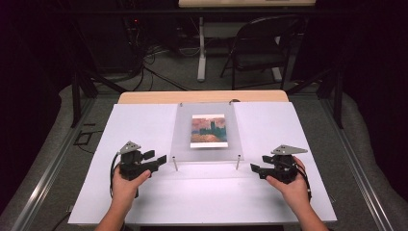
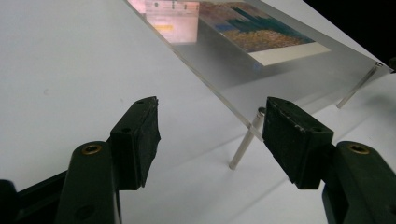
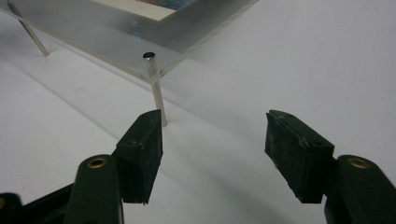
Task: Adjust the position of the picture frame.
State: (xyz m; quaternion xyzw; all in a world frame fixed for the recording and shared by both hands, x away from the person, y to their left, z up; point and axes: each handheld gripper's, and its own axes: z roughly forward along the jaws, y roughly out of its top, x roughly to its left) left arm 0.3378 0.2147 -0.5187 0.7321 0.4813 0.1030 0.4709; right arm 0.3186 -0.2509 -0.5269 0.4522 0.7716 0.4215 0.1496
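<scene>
- A clear acrylic plate (image 1: 207, 132) stands on thin metal legs near the middle of the white surface (image 1: 144, 202), closer to the far edge than to the near one.
- A painted picture card (image 1: 208, 130) lies under the plate, roughly at its centre, with a white margin along its near side.
- The plate's near left leg (image 1: 175, 164) and near right leg (image 1: 237, 162) stand upright on the surface.
- The left gripper (image 1: 159, 158) sits in the person's left hand (image 1: 126, 185), just beside the plate's near left corner and pointing towards it.
- In the left gripper view its fingers (image 2: 136, 140) stand wide apart with nothing between them; the near left leg shows just inside the far finger, not touched.
- The right gripper (image 1: 255, 168) sits in the right hand (image 1: 291, 185), just beside the plate's near right corner.
- In the right gripper view its fingers (image 3: 142, 151) are spread wide and hold nothing; the near right leg stands just beyond the tip of one finger, apart from it.
- Both grippers are low over the surface, well apart from each other, one on each side of the plate.
</scene>
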